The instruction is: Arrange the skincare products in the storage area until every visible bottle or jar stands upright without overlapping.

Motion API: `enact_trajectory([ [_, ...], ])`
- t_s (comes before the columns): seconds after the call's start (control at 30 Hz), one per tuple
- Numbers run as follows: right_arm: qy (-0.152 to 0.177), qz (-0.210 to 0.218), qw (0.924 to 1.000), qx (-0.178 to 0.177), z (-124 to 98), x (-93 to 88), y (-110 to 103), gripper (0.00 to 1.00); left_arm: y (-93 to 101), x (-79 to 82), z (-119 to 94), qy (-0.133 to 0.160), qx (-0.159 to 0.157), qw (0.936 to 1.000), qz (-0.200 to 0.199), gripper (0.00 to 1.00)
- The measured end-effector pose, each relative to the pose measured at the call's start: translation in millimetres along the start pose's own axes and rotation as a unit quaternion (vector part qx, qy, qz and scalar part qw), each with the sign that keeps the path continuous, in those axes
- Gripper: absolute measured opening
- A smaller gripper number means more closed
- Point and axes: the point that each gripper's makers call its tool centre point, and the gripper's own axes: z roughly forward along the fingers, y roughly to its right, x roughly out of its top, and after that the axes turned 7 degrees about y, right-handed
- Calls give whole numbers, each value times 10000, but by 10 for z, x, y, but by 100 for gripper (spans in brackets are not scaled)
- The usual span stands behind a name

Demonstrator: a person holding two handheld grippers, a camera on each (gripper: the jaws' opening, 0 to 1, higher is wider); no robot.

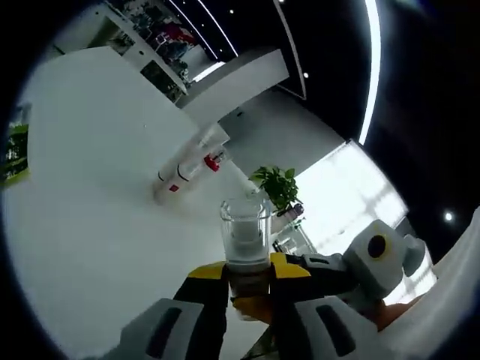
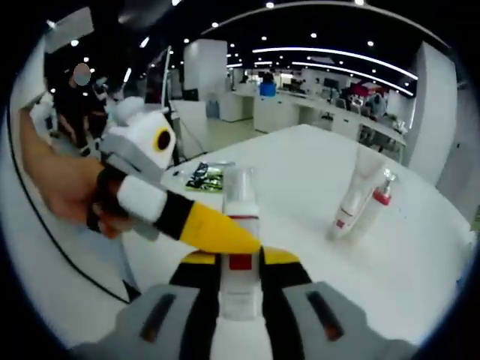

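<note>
A white bottle with a clear cap (image 1: 245, 238) is held between both grippers. In the left gripper view it stands at the centre, clear cap pointing toward 12 o'clock, its body clamped between the yellow-tipped jaws of the left gripper (image 1: 248, 279). From 4 o'clock the right gripper (image 1: 330, 270) reaches in, its yellow jaws touching the bottle's lower part.

In the right gripper view the same bottle (image 2: 240, 225) shows a red label and rises from between the jaws of the right gripper (image 2: 240, 274), which close tightly on it. The left gripper (image 2: 217, 231) comes in from 9 o'clock, held by a person's hand (image 2: 64, 187), its yellow tip pressing against the bottle's side.

Beyond, on the white table (image 2: 405, 270), a white tube (image 2: 351, 199) and a pump bottle with a red collar (image 2: 375, 201) stand together toward 2 o'clock, well apart from the held bottle. A dark printed packet (image 2: 204, 176) lies near the table's far edge at 11 o'clock. A potted plant (image 1: 279, 187) shows just behind the cap in the left gripper view.
</note>
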Motion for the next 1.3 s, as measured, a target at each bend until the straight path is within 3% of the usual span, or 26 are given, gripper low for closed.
enact_trajectory([
  [0.1,-33,-89,9999,63,10,-8,-16,19,-14,-8,-11,-29,22,10000,54,21],
  [0.27,-130,-174,9992,325,41,-36,-99,25,-77,2,-35,-319,112,9956,875,20],
  [0.37,-183,-376,9981,463,38,-47,-147,28,-142,59,-58,-473,193,9894,1359,20],
  [0.5,-120,-274,9977,613,-2,-22,-182,28,-241,142,-126,-763,267,9734,2145,20],
  [0.57,-12,-159,9979,629,-25,17,-175,28,-259,166,-148,-852,268,9667,2398,20],
  [0.6,155,-107,9982,565,-43,79,-145,28,-283,176,-165,-949,279,9604,2605,20],
  [0.7,374,85,9975,598,-78,176,-137,28,-308,170,-181,-1107,263,9498,2916,20],
  [0.73,527,168,9970,549,-94,247,-105,28,-323,165,-181,-1188,234,9430,3100,20],
  [0.93,698,386,9956,492,-86,372,-46,28,-281,60,-144,-1528,96,9190,3632,20],
  [1.03,734,387,9953,489,-77,397,-45,28,-215,10,-99,-1611,-87,9116,3780,20],
  [1.13,736,382,9952,520,-81,393,-44,26,-119,-35,-65,-1614,-421,9111,3769,20],
  [1.3,786,377,9946,570,-122,395,-23,24,-66,-106,-63,-1753,-647,8987,3967,20],
])
